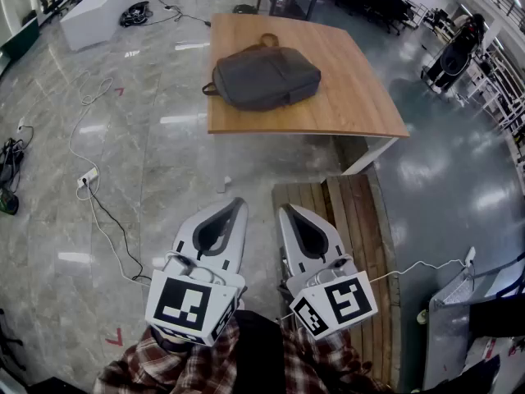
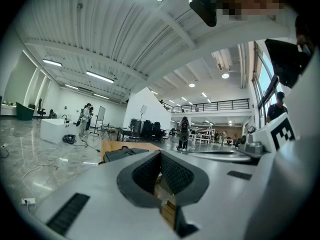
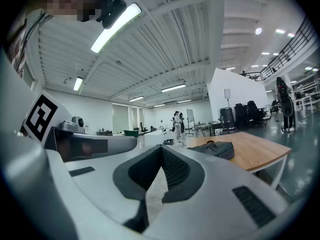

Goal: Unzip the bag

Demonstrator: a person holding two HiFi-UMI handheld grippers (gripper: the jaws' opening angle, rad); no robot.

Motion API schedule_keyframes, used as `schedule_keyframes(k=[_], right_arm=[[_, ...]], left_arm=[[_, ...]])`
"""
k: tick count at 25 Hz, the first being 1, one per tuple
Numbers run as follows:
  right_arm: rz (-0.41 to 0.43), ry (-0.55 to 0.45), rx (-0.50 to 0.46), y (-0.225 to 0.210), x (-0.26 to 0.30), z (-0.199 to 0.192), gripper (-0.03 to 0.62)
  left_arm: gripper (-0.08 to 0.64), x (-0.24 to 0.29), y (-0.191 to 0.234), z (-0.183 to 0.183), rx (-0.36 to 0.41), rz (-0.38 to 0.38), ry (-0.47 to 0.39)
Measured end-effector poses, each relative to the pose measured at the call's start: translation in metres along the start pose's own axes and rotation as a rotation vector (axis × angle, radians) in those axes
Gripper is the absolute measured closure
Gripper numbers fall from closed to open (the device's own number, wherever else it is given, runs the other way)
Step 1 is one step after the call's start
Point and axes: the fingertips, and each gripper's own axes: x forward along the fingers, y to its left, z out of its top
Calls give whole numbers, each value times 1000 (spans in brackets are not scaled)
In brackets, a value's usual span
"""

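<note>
Two grippers low in the head view: what have they got hold of?

Nothing. The left gripper (image 1: 239, 203) and the right gripper (image 1: 285, 211) each have their jaws closed tip to tip, empty, side by side above the floor (image 1: 164, 162).

And the bag?

The grey bag (image 1: 264, 76) lies flat on the wooden worktop (image 1: 353, 97), at twelve o'clock from both grippers and well apart from them. The right gripper view shows it at three o'clock of the jaw tips; the left gripper view shows it at nine o'clock.
</note>
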Motion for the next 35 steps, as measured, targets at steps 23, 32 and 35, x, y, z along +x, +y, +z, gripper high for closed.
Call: schedule_keyframes(k=[23, 32, 35], right_arm=[[-192, 32, 46, -113, 289, 20, 581], [-209, 51, 34, -223, 355, 29, 581], [-199, 43, 24, -270, 371, 44, 581]], left_arm=[[551, 220, 225, 39, 7, -168, 66], [551, 351, 242, 44, 5, -180, 64], [551, 401, 236, 57, 8, -172, 48]])
